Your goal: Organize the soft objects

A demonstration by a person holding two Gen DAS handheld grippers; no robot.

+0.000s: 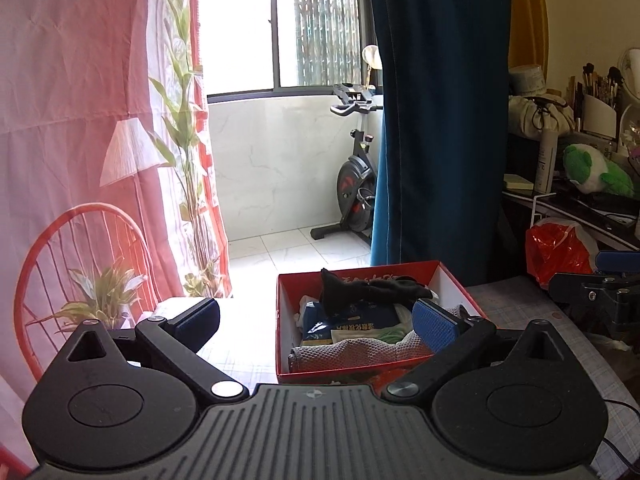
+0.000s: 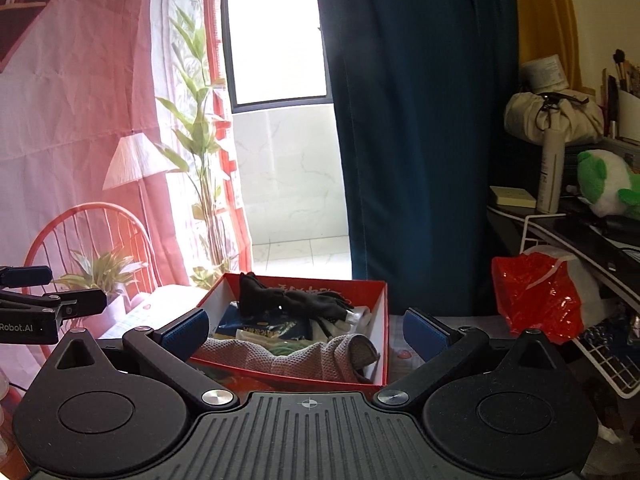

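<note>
A red cardboard box with white inner walls stands on the checked table just ahead of both grippers. Inside lie a grey knitted cloth at the near side, a dark blue packet and a black fabric piece draped on top. My left gripper is open, nothing between its blue pads. My right gripper is open too and holds nothing. Each gripper shows at the edge of the other's view.
A dark blue curtain hangs behind the box. To the right, a red plastic bag hangs from a white wire rack under a cluttered black desk with a green-white plush toy. A pink printed backdrop fills the left. An exercise bike stands beyond.
</note>
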